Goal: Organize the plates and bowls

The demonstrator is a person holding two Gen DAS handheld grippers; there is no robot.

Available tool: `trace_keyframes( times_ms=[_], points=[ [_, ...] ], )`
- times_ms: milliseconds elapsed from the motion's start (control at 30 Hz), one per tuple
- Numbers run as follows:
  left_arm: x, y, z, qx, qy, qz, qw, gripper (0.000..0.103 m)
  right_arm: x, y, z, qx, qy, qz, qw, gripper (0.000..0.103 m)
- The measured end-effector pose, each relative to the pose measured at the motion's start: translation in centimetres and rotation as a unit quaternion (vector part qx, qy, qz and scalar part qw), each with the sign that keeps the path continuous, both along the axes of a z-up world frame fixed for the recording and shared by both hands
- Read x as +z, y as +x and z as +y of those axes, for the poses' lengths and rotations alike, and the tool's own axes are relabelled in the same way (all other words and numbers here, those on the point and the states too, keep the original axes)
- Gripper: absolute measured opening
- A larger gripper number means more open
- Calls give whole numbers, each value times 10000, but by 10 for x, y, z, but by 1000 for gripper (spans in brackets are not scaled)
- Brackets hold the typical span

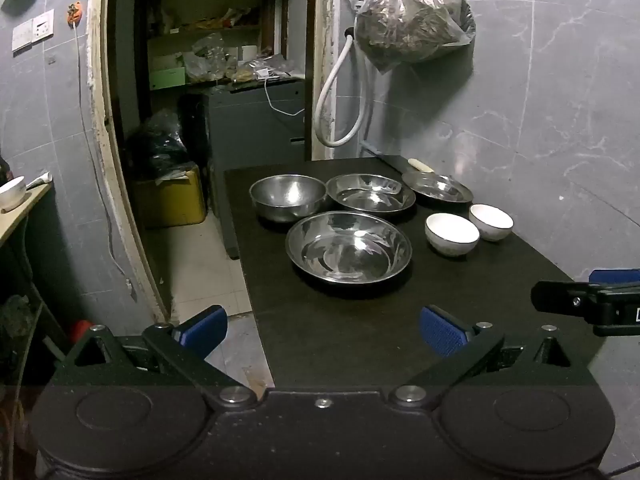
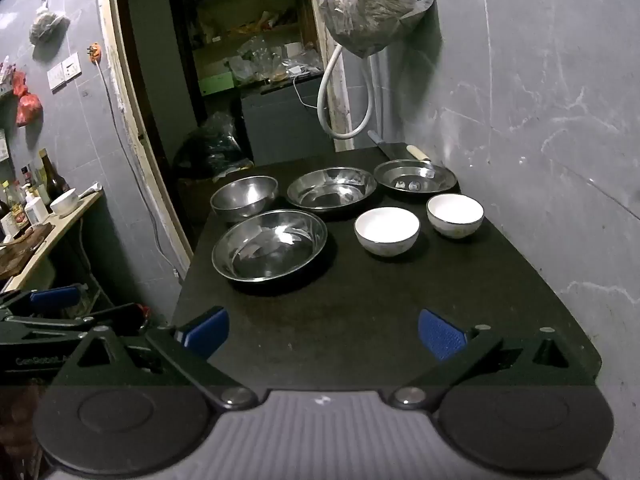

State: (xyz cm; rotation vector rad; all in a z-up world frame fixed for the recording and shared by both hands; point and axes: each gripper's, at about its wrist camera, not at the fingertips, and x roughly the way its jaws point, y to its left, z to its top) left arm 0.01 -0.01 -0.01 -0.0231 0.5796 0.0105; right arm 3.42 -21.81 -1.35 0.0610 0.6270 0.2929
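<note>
We hover both jaws spread and empty at the bench [image 2: 360, 320] edge, nothing stacked yet; next we reach for the near steel plate [image 2: 270, 245].

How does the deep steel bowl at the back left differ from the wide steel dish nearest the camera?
The deep steel bowl has tall, rounded walls; the wide steel dish is shallow with a flat bottom. The bowl is narrower across, the dish broader. Both are empty, upright, shiny metal on the black table.

The black left gripper with blue pads [image 1: 323, 330] is tilting downward, its jaws standing wide apart with nothing between them. The matching right gripper [image 2: 323, 332] is doing likewise, alongside it.
</note>
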Motion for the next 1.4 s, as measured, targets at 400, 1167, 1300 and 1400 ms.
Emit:
trace_keyframes(
  times_ms=[400,1167,1300,1400],
  points=[
    [-1,1,-3,-5,-35,-46,10000,102,-3,-2,0,9,3,-42,10000,103],
    [-2,-2,6,-33,-47,-7,10000,102,-4,1,7,18,-35,6,10000,103],
    [-2,-1,7,-35,-47,3,10000,102,-3,1,6,19,-34,13,10000,103],
    [-4,-1,7,-35,-50,8,10000,102,-3,1,7,21,-36,13,10000,103]
  ],
)
